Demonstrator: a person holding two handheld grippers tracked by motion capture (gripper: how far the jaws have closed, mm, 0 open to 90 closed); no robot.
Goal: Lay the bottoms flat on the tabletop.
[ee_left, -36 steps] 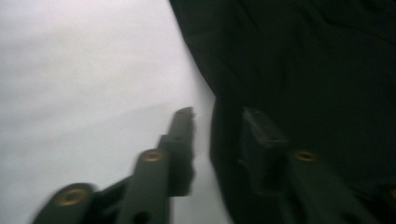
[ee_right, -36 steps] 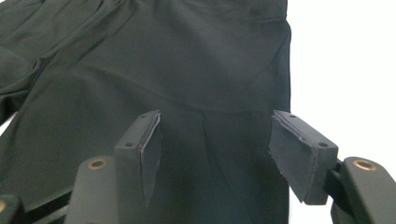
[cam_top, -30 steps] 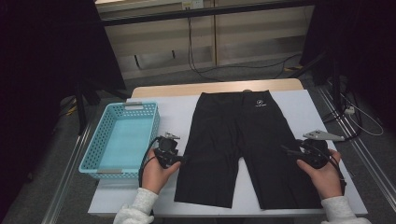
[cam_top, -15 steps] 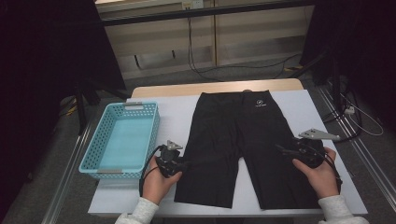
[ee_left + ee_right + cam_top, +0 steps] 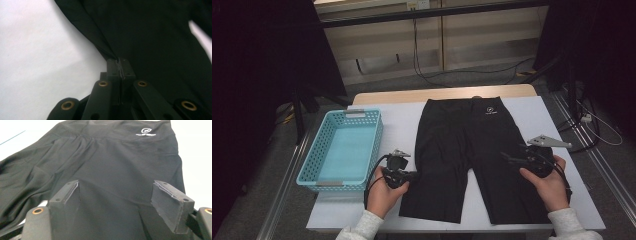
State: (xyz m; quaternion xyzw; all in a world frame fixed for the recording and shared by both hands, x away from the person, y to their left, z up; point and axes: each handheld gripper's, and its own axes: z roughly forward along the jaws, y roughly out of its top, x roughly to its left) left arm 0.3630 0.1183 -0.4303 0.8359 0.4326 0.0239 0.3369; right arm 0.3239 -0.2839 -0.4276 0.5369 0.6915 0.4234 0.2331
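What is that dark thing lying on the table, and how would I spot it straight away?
Start at the white table. Right of the blue basket lie black shorts, spread flat with the waistband at the far edge. They are the only garment, marked by a small white logo on the waistband, and the left gripper pinches one leg's edge.

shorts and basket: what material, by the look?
Black shorts: thin stretch knit, probably synthetic, matte; soft folds, and the edge bunches in the shut left claw. Blue basket: moulded plastic, likely; perforated lattice walls with a slight sheen.
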